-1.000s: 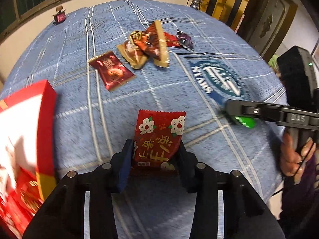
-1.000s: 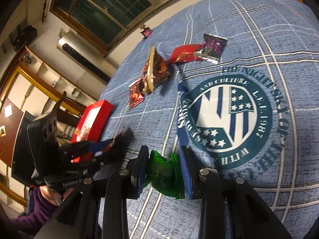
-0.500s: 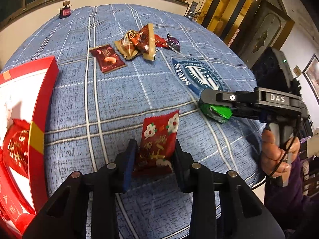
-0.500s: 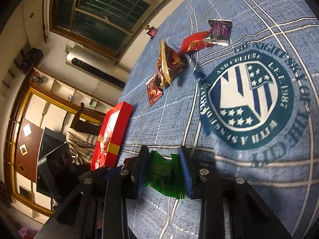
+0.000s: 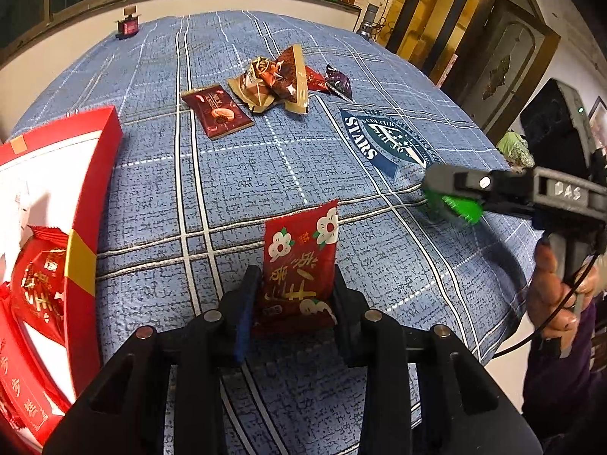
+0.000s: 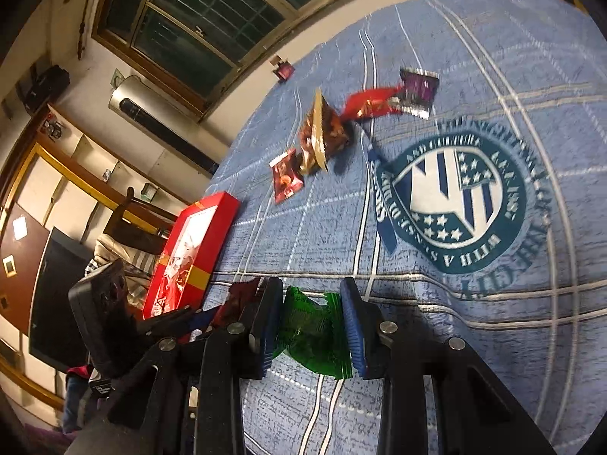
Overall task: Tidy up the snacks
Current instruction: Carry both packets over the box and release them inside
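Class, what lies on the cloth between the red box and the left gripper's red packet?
Only bare cloth between box and packet, left wrist view.

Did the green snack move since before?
Yes. The green snack, pinched in the right gripper, went from beside the round emblem toward the red box.

Left gripper: jaws just closing, pinching red flowered snack packet, upright. Red box, left edge: similar red packets inside. Blue checked tablecloth: loose wrapper cluster beyond. Right gripper: clamping green wrapper, held by hand
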`<state>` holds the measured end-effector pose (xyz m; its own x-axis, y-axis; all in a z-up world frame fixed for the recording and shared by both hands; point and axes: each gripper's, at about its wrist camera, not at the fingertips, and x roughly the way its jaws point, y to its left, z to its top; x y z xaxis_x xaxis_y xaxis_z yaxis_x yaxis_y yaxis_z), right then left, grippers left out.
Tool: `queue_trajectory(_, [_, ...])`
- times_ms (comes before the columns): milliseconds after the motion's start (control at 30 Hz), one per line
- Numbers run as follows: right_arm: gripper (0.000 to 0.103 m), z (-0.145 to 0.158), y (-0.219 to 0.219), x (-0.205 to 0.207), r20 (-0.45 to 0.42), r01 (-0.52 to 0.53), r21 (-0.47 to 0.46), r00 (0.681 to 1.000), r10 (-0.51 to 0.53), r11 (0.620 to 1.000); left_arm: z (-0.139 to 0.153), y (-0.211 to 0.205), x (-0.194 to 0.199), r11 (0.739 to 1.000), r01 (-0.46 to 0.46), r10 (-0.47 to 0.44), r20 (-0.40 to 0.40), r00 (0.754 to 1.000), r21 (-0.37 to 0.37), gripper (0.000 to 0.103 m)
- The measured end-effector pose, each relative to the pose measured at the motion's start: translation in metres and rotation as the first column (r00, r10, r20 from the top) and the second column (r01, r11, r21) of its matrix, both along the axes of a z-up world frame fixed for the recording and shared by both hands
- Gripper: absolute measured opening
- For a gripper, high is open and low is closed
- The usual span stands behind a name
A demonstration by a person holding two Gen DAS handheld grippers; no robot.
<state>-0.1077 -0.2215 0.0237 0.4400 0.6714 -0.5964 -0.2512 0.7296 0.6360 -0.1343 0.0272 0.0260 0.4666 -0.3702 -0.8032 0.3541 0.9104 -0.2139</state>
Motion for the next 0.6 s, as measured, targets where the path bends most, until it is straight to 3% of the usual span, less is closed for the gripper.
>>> queue_trajectory(367, [0.032, 0.01, 0.044, -0.003, 0.019, -0.08, 0.004, 0.997, 0.08, 0.997, 0.043, 0.019, -0.024, 1.0, -0.03, 0.03, 0.163, 0.986, -0.002, 0.031])
queue_trajectory(600, [0.033, 0.01, 0.108, 0.001, 0.008, -0.191, -0.034, 0.981, 0.192, 0.981, 0.059, 0.075, -0.032, 0.983, -0.182, 0.174, 0.226, 0.959, 0.014, 0.031])
